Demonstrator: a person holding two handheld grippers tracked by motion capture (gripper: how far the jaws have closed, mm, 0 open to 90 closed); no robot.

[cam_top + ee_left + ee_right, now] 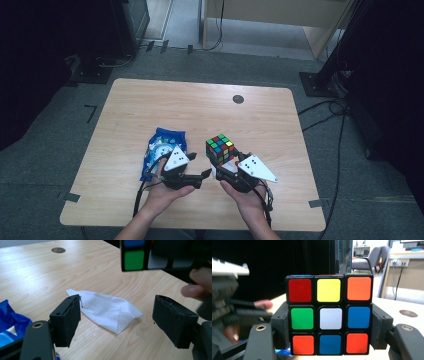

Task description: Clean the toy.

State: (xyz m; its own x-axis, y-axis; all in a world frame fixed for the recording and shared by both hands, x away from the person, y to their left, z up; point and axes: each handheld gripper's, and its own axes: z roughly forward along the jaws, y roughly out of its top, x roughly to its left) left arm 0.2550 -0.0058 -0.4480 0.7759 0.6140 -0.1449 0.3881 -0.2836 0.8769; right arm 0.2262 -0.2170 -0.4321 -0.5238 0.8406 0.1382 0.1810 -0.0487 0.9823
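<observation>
The right hand-held gripper (pixel 329 340) holds a Rubik's cube (pixel 329 315). In the right gripper view its two black jaws press on the left and right sides of the cube's lower two rows, and the top row rises free above them. The face toward this camera shows red, yellow and orange on top, green, white and blue in the middle, orange, blue and orange below. The lower edge of the cube is cut off by the frame, so what is under the cube cannot be seen there. In the high view the cube (pixel 220 148) is lifted a little above the wooden tabletop (pixel 200 100), in front of the right hand (pixel 245 192).

The left hand-held gripper (pixel 116 320) stands wide, with nothing between its jaws. It is just left of the cube, and below it in the left gripper view, where a part of the cube (pixel 133 257) with one green and one blue sticker enters from the top edge. Beyond the open jaws a crumpled white paper wipe (pixel 107 311) lies on the tabletop; whether the left jaw touches it is hard to tell. In the high view the wipe is hidden behind the grippers.

Left of the cube lies a blue wipes packet (pixel 162 147), partly covered by the left hand-held gripper (pixel 192 172). Its print is too small to read. A small round grey disc (pixel 238 99) sits in the tabletop well beyond the cube.
</observation>
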